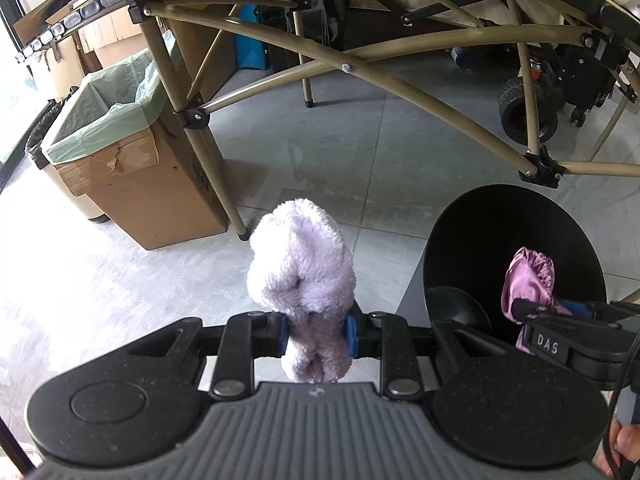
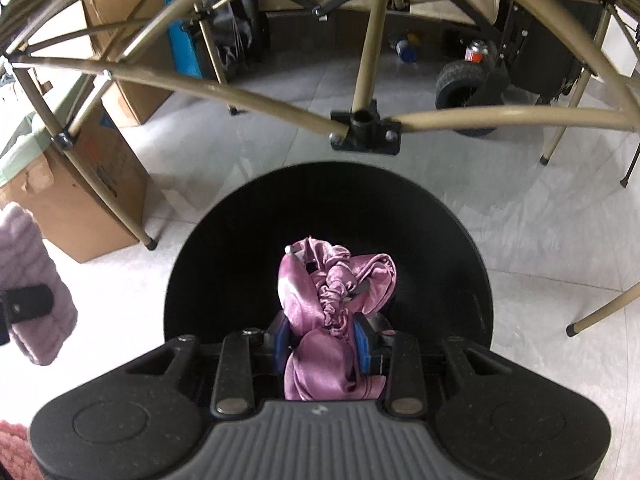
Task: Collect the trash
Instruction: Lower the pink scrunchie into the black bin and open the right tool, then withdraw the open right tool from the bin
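Note:
My left gripper (image 1: 316,334) is shut on a fluffy pale lilac cloth (image 1: 304,264), which stands up between its blue pads over the floor. My right gripper (image 2: 322,342) is shut on a crumpled shiny purple satin cloth (image 2: 336,284) and holds it over the mouth of a round black bin (image 2: 328,208). The left wrist view shows that same black bin (image 1: 516,232) at the right, with the purple cloth (image 1: 528,280) above its opening. At the left edge of the right wrist view the lilac cloth (image 2: 28,280) appears again.
A cardboard box lined with a green bag (image 1: 116,120) stands on the floor at the left, by a tan folding-table leg (image 1: 212,176). The table's tan crossbars (image 2: 280,100) arch overhead. A black wheeled cart (image 1: 528,108) sits far right. Pale floor tiles lie between.

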`<action>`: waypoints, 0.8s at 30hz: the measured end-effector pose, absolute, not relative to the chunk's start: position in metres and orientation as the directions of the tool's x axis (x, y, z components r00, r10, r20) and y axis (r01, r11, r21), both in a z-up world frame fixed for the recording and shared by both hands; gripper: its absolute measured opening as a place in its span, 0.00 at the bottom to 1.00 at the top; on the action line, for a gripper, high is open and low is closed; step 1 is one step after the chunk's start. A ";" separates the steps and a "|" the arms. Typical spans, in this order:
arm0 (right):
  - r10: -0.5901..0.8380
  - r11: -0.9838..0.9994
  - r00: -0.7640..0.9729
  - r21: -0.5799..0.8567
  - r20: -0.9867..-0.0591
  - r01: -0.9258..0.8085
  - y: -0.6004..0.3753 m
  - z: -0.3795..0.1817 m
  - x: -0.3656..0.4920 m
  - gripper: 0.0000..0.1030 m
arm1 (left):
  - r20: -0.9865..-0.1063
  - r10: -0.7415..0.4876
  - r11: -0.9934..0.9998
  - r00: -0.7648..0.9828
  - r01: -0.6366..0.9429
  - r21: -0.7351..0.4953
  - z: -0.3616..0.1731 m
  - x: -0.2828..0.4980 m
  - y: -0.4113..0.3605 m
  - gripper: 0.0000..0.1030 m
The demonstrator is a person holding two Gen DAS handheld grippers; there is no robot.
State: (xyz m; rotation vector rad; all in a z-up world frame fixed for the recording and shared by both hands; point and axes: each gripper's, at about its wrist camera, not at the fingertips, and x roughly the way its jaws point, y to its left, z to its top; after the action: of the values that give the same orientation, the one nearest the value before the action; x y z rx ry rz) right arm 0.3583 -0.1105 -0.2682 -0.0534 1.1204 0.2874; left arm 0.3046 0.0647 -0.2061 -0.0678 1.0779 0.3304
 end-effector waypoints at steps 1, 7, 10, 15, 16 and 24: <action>0.199 0.962 0.397 0.102 -0.896 -0.253 -0.110 -0.270 0.359 0.31 | -0.874 0.231 0.949 0.429 -0.296 0.106 -0.206 0.305 0.065 0.25; 0.188 0.968 0.385 0.105 -0.904 -0.228 -0.112 -0.273 0.362 0.45 | -0.876 0.229 0.952 0.423 -0.284 0.112 -0.209 0.305 0.062 0.25; 0.198 0.969 0.375 0.123 -0.906 -0.215 -0.114 -0.273 0.364 0.83 | -0.879 0.227 0.953 0.419 -0.280 0.113 -0.210 0.305 0.062 0.25; 0.194 0.968 0.363 0.119 -0.911 -0.220 -0.115 -0.273 0.368 0.98 | -0.881 0.230 0.953 0.413 -0.278 0.119 -0.211 0.306 0.062 0.25; 0.193 0.969 0.363 0.119 -0.912 -0.216 -0.115 -0.272 0.368 0.99 | -0.881 0.232 0.953 0.411 -0.278 0.121 -0.211 0.306 0.062 0.25; 0.183 0.972 0.336 0.118 -0.924 -0.203 -0.118 -0.269 0.368 1.00 | -0.883 0.230 0.954 0.410 -0.274 0.122 -0.212 0.306 0.061 0.25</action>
State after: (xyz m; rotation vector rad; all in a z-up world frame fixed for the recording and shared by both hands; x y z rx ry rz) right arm 0.3676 -0.1183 -0.2693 -0.0196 1.2023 0.2516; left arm 0.3063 0.0614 -0.2117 -0.0443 1.1037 0.3176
